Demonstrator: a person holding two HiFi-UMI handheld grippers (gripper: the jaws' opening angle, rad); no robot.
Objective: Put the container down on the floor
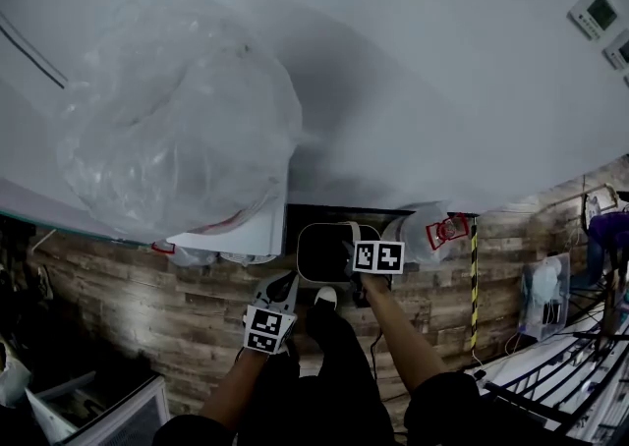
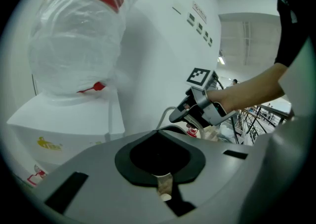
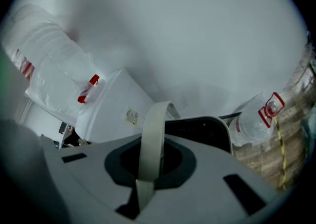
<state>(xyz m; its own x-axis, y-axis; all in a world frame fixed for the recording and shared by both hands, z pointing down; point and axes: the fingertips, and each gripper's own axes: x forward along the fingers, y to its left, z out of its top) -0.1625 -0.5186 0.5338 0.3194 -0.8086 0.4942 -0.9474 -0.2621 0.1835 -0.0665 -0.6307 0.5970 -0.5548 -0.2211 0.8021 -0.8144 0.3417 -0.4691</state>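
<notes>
While the container (image 1: 322,252) hung by its handle (image 3: 152,134): lowering step, judged.
Right gripper (image 3: 142,188) jaws pinched the handle; left gripper (image 2: 164,184) jaws were pressed together, empty; next called for steady descent onto floor (image 1: 147,306).

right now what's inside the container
Only dark inner walls show in the container; no contents stand out. Its bottom is too dark to tell, and the handle hides part.

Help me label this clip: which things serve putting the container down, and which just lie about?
Job: container, handle, right tool shut on that handle, floor.
Lying about: plastic bag, white box beneath it, clear bottle.
</notes>
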